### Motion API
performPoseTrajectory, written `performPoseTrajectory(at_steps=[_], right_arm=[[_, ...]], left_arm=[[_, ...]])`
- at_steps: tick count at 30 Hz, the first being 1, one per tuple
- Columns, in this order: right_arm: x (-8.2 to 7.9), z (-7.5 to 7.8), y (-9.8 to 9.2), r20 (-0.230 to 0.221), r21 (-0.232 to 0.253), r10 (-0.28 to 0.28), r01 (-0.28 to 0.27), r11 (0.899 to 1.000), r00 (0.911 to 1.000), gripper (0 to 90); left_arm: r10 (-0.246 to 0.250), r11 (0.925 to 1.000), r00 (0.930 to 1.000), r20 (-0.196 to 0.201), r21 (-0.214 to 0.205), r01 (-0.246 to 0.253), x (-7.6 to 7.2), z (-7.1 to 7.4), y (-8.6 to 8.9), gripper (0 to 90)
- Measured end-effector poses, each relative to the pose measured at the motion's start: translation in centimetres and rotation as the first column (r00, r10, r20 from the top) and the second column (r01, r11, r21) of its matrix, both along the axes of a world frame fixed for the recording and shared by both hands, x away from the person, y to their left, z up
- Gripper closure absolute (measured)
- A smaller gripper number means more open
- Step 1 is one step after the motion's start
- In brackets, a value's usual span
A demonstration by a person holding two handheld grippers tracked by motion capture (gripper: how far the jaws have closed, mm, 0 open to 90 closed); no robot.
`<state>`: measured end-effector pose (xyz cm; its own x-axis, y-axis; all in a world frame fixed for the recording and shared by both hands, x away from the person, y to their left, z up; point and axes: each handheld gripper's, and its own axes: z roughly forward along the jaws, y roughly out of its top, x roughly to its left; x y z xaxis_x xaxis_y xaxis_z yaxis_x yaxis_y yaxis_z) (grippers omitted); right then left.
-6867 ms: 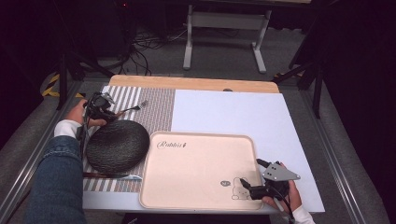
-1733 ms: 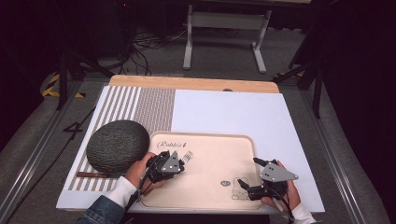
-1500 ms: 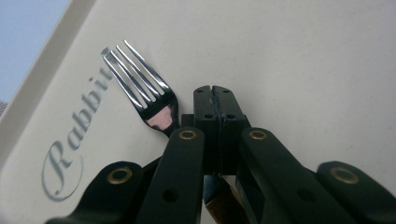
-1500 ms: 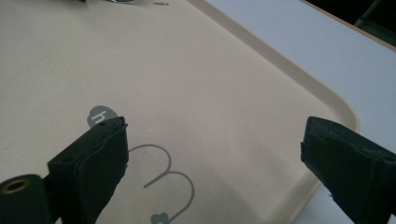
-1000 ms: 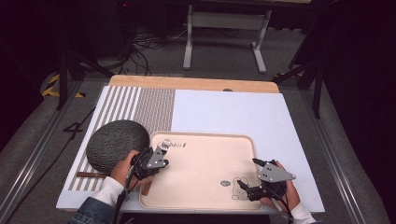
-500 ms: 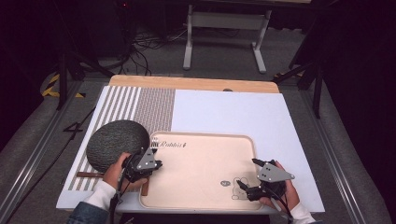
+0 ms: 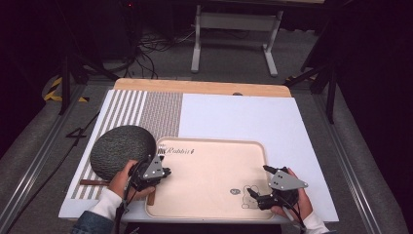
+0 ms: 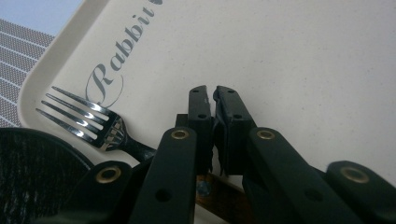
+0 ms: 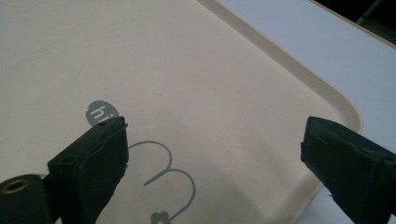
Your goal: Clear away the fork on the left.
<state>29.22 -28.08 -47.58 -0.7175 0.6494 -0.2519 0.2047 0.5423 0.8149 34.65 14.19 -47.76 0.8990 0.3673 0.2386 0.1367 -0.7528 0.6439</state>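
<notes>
Tray (image 7: 214,165) of cream plastic, rectangular, printed "Rabbit", as landmark: silver metal fork (image 8: 86,122) lying in its left corner beside the dark round woven mat (image 7: 122,151); left gripper (image 8: 212,100) pressed together, empty, over its left edge; right gripper (image 9: 210,154) spread wide above its right corner.

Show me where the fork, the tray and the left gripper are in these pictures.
fork (image 8: 88,122): left gripper view, on its tines.
tray (image 7: 214,142): high view, on its far rim.
left gripper (image 8: 214,100): left gripper view, between its closed fingertips.
</notes>
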Motion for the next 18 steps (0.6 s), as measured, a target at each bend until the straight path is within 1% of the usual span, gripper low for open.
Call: performPoseTrajectory(at_steps=[1,3,5,6,8,9,11,16,18], right_arm=[[0.0,0.0,0.0,0.001,0.0,0.0,0.0,1.0,1.0,8.4],[0.0,0.1,0.0,0.002,0.002,0.0,0.0,1.0,1.0,8.4],[0.0,0.1,0.0,0.002,0.002,-0.001,0.001,1.0,1.0,8.4],[0.0,0.0,0.0,0.003,0.0,0.0,0.0,1.0,1.0,8.4],[0.0,0.0,0.0,0.003,-0.003,0.002,-0.002,1.0,1.0,8.4],[0.0,0.0,0.0,0.003,-0.004,0.002,-0.002,1.0,1.0,8.4],[0.0,0.0,0.0,0.003,-0.003,0.003,-0.003,1.0,1.0,8.4],[-0.1,0.1,0.1,0.006,-0.001,0.005,-0.005,1.0,1.0,8.4],[-0.2,0.1,0.2,0.009,-0.003,0.007,-0.007,1.0,0.9999,8.4]], left_arm=[[-0.011,0.9999,0.9999,0.0,-0.003,0.011,0.0,0.0,-0.1,85.4],[-0.011,0.9999,0.9999,0.007,0.0,0.011,0.0,0.0,-0.1,85.3],[-0.013,0.9999,0.9999,0.002,-0.005,0.013,0.0,0.0,-0.2,85.3],[-0.021,0.9997,0.9998,-0.002,-0.016,0.02,-0.1,-0.1,-0.3,85.3],[-0.03,0.9994,0.9996,0.004,-0.019,0.03,-0.1,-0.1,-0.4,85.3],[-0.034,0.999,0.9994,0.008,-0.028,0.034,-0.2,-0.1,-0.6,85.3],[-0.038,0.999,0.9992,0.009,-0.022,0.038,-0.2,-0.1,-0.7,84.6],[-0.055,0.9979,0.9982,0.023,-0.032,0.056,-0.5,0.0,-1.0,83.7],[-0.059,0.9966,0.9977,0.035,-0.056,0.061,-0.6,0.2,-1.2,81.9]])
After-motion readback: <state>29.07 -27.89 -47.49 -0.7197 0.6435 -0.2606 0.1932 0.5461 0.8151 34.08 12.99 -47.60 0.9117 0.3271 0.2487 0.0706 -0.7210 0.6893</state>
